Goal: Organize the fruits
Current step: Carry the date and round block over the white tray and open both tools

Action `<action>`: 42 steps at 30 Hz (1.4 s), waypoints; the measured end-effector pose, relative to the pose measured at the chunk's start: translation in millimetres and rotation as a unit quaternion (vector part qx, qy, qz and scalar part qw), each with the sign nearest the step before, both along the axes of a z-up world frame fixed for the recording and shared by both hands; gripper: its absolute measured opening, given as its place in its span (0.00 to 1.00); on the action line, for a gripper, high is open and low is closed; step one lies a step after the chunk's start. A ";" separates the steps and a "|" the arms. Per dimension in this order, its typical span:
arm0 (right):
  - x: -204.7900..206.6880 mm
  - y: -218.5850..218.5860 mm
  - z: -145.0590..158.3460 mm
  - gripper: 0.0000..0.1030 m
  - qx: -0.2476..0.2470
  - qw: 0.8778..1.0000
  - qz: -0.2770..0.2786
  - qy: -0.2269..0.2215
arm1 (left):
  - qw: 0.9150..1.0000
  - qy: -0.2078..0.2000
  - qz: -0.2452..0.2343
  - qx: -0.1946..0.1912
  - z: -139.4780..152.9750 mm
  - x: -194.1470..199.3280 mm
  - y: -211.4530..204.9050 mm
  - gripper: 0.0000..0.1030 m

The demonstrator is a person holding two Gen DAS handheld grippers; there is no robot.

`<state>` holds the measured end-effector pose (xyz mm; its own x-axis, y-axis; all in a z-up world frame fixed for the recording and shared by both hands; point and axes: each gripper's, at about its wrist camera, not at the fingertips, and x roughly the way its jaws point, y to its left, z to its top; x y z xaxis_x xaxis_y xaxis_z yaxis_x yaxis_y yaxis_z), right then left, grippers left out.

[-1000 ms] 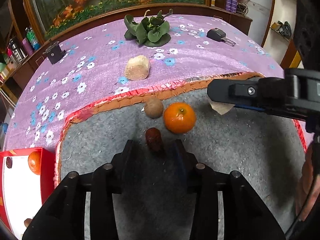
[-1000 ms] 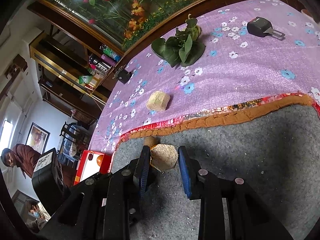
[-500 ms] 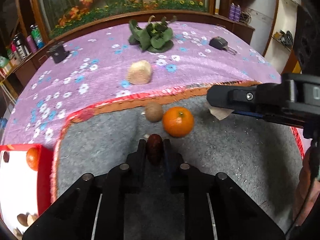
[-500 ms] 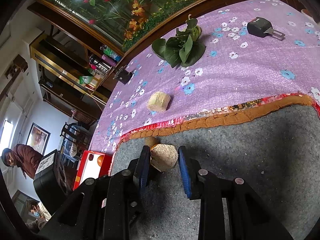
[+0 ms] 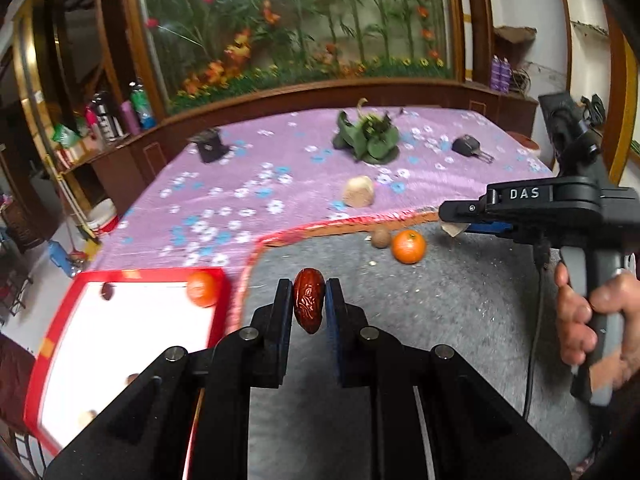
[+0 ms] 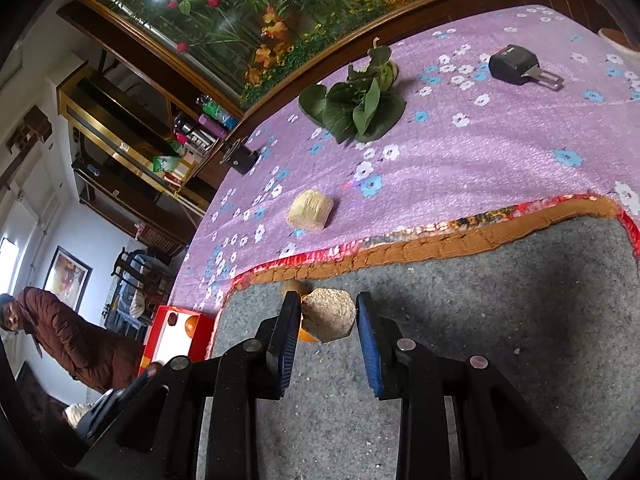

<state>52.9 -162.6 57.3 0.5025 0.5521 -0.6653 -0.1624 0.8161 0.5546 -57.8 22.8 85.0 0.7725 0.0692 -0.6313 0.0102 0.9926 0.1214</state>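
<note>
At lower centre of each view, a red date (image 5: pixel 308 305) is clenched by the left claw (image 5: pixel 308 307) and a tan block (image 6: pixel 329 314) is gripped by the right claw (image 6: pixel 328 320).

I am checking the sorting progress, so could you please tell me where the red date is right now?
In the left wrist view the red date is clamped between the left gripper fingers, above the grey mat, just right of the red tray.

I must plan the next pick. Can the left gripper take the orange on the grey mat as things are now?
Probably not yet: the left gripper is shut on the red date, so its jaws are full. The path across the grey mat to the orange looks free.
</note>
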 end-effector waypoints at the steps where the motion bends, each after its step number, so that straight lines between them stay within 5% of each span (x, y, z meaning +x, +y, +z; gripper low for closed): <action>1: -0.7 0.3 0.5 0.28 -0.002 1.000 -0.001 -0.006 | 1.000 -0.007 0.005 0.004 2.7 -5.2 3.3 0.13; 10: -23.1 7.0 18.3 0.28 0.008 0.996 -0.016 -0.087 | 0.998 -0.056 0.029 0.009 22.3 -40.7 38.5 0.13; 17: -56.3 71.5 37.9 0.28 0.004 0.992 0.058 -0.109 | 0.996 -0.079 0.048 -0.007 26.7 -56.2 67.6 0.13; 28: -100.5 191.9 32.2 0.28 -0.012 0.978 0.183 -0.100 | 0.992 -0.065 0.103 -0.023 2.4 -67.8 128.5 0.13; 42: -134.3 251.2 1.5 0.28 -0.042 0.966 0.245 -0.074 | 0.984 -0.029 0.173 -0.025 -27.9 -77.0 190.7 0.14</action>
